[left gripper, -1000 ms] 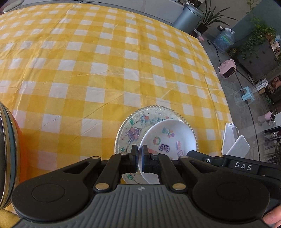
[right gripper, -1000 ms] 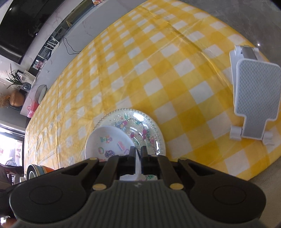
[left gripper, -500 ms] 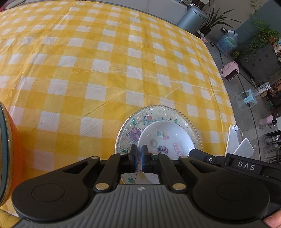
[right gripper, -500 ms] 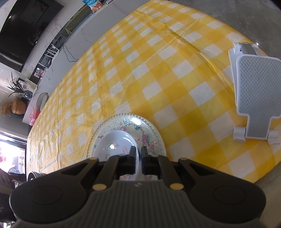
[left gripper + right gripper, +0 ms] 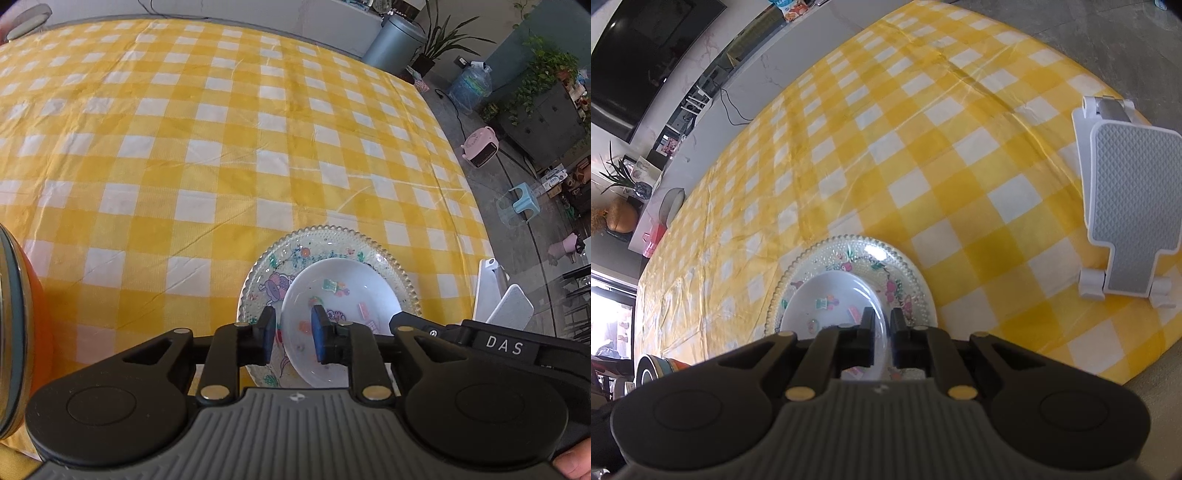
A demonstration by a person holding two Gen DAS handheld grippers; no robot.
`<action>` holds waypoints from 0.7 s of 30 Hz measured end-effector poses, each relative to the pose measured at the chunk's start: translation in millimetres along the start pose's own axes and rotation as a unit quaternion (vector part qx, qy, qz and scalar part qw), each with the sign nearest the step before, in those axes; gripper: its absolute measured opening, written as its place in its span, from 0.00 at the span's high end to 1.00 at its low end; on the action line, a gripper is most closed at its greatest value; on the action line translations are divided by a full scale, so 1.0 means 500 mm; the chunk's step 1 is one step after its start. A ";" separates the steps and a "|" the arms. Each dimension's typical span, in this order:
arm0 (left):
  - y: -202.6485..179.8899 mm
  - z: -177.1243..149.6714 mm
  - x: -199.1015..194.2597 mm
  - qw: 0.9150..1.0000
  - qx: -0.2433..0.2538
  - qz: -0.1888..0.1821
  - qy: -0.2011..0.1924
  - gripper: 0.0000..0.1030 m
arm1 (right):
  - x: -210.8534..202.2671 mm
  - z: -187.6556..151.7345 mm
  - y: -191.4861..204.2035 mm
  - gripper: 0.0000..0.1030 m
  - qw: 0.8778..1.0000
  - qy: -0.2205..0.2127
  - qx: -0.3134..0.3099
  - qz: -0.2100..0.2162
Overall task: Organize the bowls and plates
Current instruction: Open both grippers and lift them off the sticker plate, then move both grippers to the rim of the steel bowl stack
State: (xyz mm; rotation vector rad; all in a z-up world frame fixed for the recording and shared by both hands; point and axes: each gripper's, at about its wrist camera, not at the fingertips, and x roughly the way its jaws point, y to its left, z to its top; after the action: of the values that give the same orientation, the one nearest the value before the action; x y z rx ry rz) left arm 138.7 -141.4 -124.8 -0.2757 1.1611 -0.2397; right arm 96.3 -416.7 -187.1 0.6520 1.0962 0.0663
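While level on plate (image 5: 325, 240), bowl (image 5: 343, 288) mouth-up.

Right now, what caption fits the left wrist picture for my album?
Left gripper opening around the white bowl's rim, bowl sitting on the beaded glass plate.

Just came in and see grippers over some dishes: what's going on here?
A person with a gripper in each hand has set a white bowl on a glass plate on the yellow checked table. The left gripper is opening, the bowl's rim between its pads but not pressed. The right gripper is also opening around the rim.
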 end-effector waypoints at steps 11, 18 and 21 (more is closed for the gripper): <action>-0.023 -0.015 -0.128 0.995 0.077 0.041 -0.050 0.64 | -0.053 -0.023 0.029 0.61 0.996 -0.059 -0.053 -0.046; 0.018 -0.011 -0.242 0.992 0.101 0.027 -0.071 0.57 | -0.099 -0.072 0.094 0.60 0.995 -0.053 -0.065 -0.054; 0.048 -0.009 -0.290 0.991 0.109 0.016 -0.075 0.55 | -0.120 -0.103 0.145 0.56 0.996 -0.055 -0.072 -0.024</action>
State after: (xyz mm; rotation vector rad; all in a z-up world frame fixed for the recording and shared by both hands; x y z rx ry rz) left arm 80.3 -72.1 -8.9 -0.0813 0.9795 -0.3103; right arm 43.3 -355.8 -116.1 0.4938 0.9911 0.0668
